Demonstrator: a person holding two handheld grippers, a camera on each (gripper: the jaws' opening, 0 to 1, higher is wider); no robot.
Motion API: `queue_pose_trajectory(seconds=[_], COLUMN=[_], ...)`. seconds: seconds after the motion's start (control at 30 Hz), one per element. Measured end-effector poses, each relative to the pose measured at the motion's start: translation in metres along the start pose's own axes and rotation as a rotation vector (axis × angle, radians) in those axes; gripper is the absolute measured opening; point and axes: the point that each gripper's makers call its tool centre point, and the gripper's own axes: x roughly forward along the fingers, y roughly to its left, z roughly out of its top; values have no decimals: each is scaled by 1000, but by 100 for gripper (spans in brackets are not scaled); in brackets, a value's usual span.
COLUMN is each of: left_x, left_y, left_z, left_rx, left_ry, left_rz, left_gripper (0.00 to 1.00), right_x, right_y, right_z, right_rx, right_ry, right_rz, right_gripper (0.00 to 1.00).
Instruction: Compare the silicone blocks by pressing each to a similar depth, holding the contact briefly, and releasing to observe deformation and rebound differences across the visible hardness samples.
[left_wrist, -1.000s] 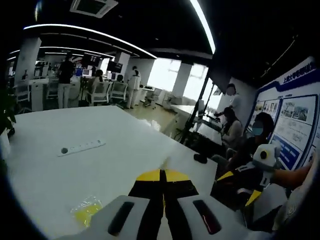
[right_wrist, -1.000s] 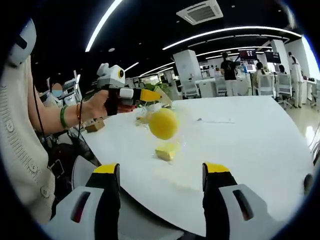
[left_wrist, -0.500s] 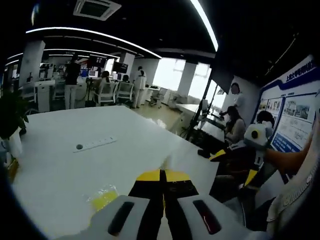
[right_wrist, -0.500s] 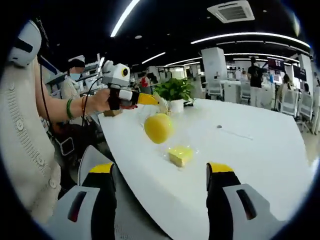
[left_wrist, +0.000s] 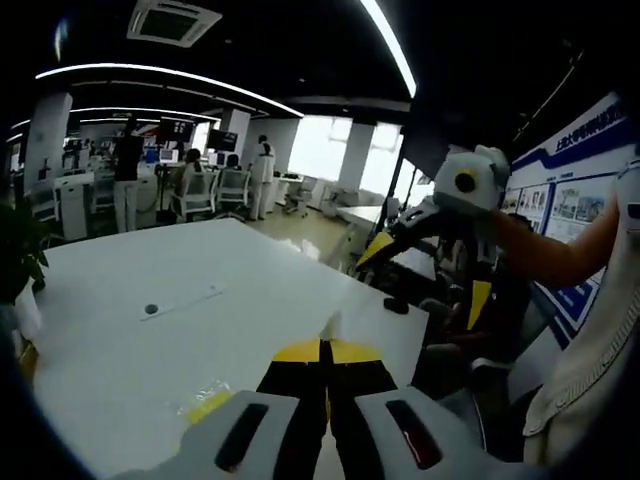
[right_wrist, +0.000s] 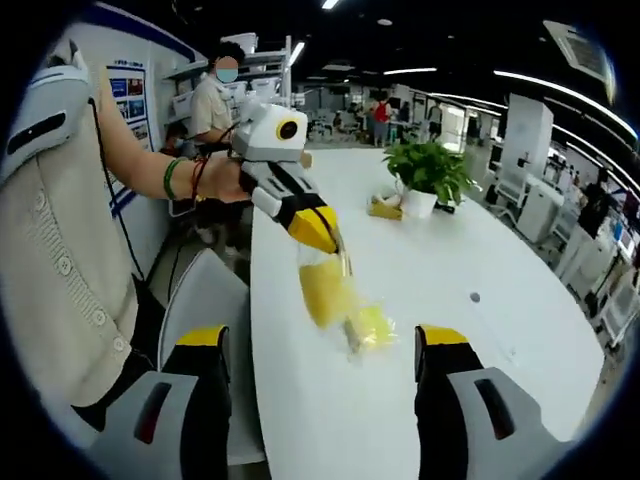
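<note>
A: Stage? Any pressing going on?

B: Judging by how things lie, no. No jaw is on a block. Right gripper has its jaws wide apart, empty, over the near edge of the worktop. So all the pressing is left, as far as I can judge.

A: Left one?

B: Left gripper hangs over the worktop with jaws closed, pinching the top of a clear bag. In its own view the left gripper shows yellow tips tight together, with a sliver of clear film between them.

A: The samples?

B: One yellow block hangs in the bag under the left tips, off the surface. A second yellow block lies on the worktop just beside and below it, also in clear wrap. In the left gripper view it is the yellow block near the bottom left.

A: Look of them?

B: Both pale yellow, blurred. The hanging one looks oblong, the lying one flat and squarish. Hardness marks: cannot tell.

A: Farther back?

B: Potted plant, then office desks and people.
</note>
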Motion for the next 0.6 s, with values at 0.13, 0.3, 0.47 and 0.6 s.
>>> queue_pose_trajectory(seconds=[0.13,0.3,0.47,0.6], left_x=[0,-1,-3,-4], left_y=[-6,-8,-9,-7], left_z=[9,13,16,16], left_rx=[-1,10,-11,-10], left_ry=[-15,-26,-41,-46], left_rz=[-29,-35,-47,-46], left_gripper=[0,0,0,0], right_x=[26,62,85,98], right_y=[-6,-9,-9,-9], right_z=[-2,-9,-9,-6], right_rx=[-37,-45,-66,-59], right_ry=[81,148,161,163], right_rz=[60,137,171,197], right_gripper=[68,67,62,53])
